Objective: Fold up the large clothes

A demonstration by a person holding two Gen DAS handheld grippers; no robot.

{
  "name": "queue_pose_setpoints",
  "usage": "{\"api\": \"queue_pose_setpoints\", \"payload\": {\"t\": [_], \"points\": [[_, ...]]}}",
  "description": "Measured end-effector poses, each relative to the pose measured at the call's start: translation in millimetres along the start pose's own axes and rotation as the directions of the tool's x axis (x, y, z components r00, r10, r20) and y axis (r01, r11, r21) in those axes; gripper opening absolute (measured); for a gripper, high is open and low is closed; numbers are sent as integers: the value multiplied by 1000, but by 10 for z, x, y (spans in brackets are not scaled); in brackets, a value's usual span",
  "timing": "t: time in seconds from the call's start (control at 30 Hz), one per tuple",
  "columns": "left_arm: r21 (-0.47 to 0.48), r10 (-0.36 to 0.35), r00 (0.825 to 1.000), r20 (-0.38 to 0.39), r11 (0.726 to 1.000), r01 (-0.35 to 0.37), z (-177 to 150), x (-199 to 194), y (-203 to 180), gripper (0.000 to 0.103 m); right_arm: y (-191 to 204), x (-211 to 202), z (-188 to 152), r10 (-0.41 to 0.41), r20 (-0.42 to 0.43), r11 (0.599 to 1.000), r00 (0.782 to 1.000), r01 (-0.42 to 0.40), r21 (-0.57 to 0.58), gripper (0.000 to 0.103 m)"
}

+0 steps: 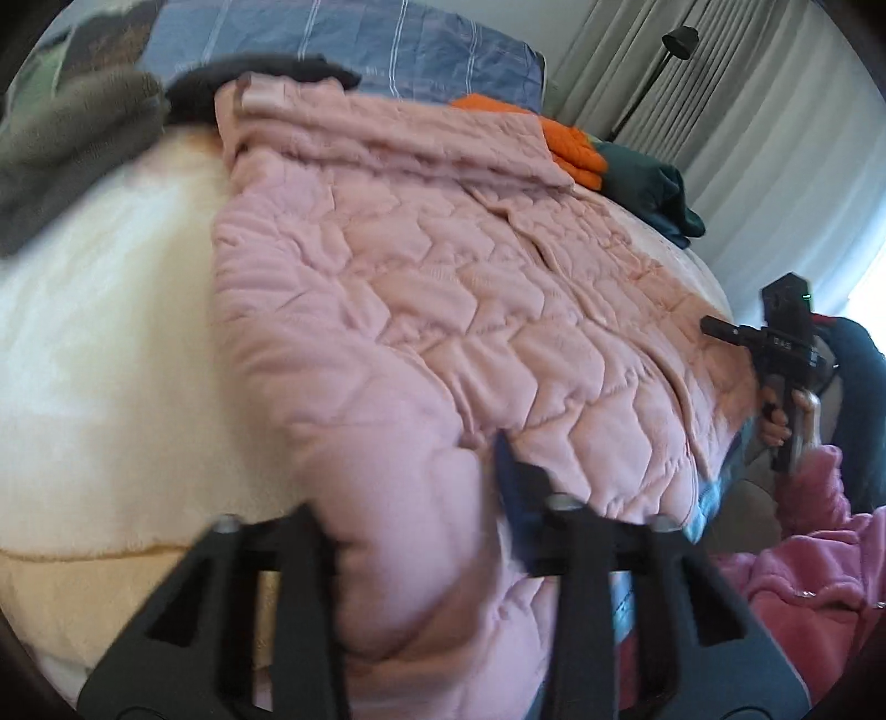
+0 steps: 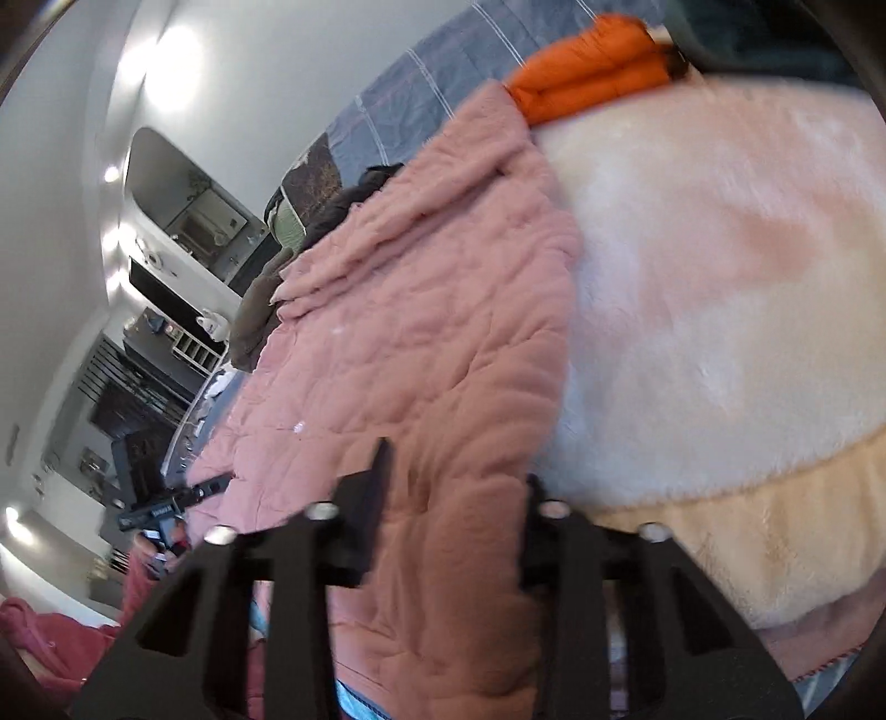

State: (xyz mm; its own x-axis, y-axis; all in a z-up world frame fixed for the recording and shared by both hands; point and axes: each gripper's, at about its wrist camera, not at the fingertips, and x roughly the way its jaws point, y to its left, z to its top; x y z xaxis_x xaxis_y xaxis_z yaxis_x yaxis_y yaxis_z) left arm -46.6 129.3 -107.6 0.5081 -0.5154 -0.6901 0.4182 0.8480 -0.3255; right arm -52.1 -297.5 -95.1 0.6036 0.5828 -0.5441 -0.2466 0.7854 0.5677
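A large pink quilted garment (image 1: pixel 421 310) lies spread across the bed, its far end folded over near the pillow. It also fills the middle of the right wrist view (image 2: pixel 421 354). My left gripper (image 1: pixel 415 498) is shut on the garment's near hem, with pink fabric bunched between its fingers (image 1: pixel 520 482). My right gripper (image 2: pixel 454 487) is shut on the hem too, fabric between its fingers (image 2: pixel 376 471). The right gripper also shows in the left wrist view (image 1: pixel 720 329) at the bed's right edge. The left one shows in the right wrist view (image 2: pixel 210 487) at lower left.
The bed has a fuzzy cream blanket (image 1: pixel 99 310) under the garment. An orange folded item (image 1: pixel 576 144) and a dark teal one (image 1: pixel 653 188) lie at the far right, grey clothes (image 1: pixel 72 138) far left, a blue striped pillow (image 1: pixel 387 44) behind. A pink fleece (image 1: pixel 808 565) is at lower right.
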Motion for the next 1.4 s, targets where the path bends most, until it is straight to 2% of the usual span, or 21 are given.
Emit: {"api": "queue_pose_setpoints", "payload": {"t": [0.1,0.2,0.23,0.33,0.43,0.57,0.63,0.7,0.8,0.83,0.93,1.07,1.17,1.2,1.3,1.4], "points": [[12,32,996,80,999,-33,57,-218,-94,19,54,-143,80,53,63,998,997,-56,36,12],[10,10,978,207,1000,-13,231,-531,-193,16,190,-294,231,140,139,988,980,-148,53,11],[20,-2,962,271,1000,-4,313,-704,-265,13,246,-354,275,158,159,985,975,-166,45,10],[35,-19,934,356,999,7,429,-989,-394,11,425,-597,372,196,218,980,956,-201,1,10],[62,-37,895,444,998,11,452,-1302,-538,11,578,-935,395,237,283,971,929,-233,-45,10],[82,-23,843,538,996,-25,391,-1703,-662,11,726,-1406,291,227,365,974,903,-205,-98,10],[75,-10,832,555,996,-39,393,-1792,-664,12,711,-1468,279,212,381,977,900,-189,-95,10],[67,7,833,553,996,-53,437,-1769,-630,12,643,-1409,310,193,382,981,904,-180,-71,10],[34,42,846,531,997,-71,577,-1601,-520,12,533,-1224,425,169,379,984,910,-177,-14,10],[16,63,854,517,996,-83,655,-1509,-454,12,493,-1128,494,147,377,987,914,-161,6,10],[-26,120,860,495,992,-124,793,-1320,-305,12,425,-879,706,85,378,994,922,-103,30,10],[-75,225,860,459,974,-215,1078,-923,-38,12,341,-495,999,1,368,999,930,-15,34,11],[-119,273,876,399,962,-245,1277,-511,192,12,221,-8,1213,-81,313,997,946,71,42,11],[-133,300,880,369,954,-269,1330,-321,280,12,187,107,1231,-111,301,994,947,103,41,11],[-154,368,876,310,929,-336,1365,55,453,12,12,473,1262,-196,272,981,942,190,49,14],[-163,390,878,278,920,-357,1335,278,606,14,-164,604,1226,-191,257,981,947,176,83,15]]}}
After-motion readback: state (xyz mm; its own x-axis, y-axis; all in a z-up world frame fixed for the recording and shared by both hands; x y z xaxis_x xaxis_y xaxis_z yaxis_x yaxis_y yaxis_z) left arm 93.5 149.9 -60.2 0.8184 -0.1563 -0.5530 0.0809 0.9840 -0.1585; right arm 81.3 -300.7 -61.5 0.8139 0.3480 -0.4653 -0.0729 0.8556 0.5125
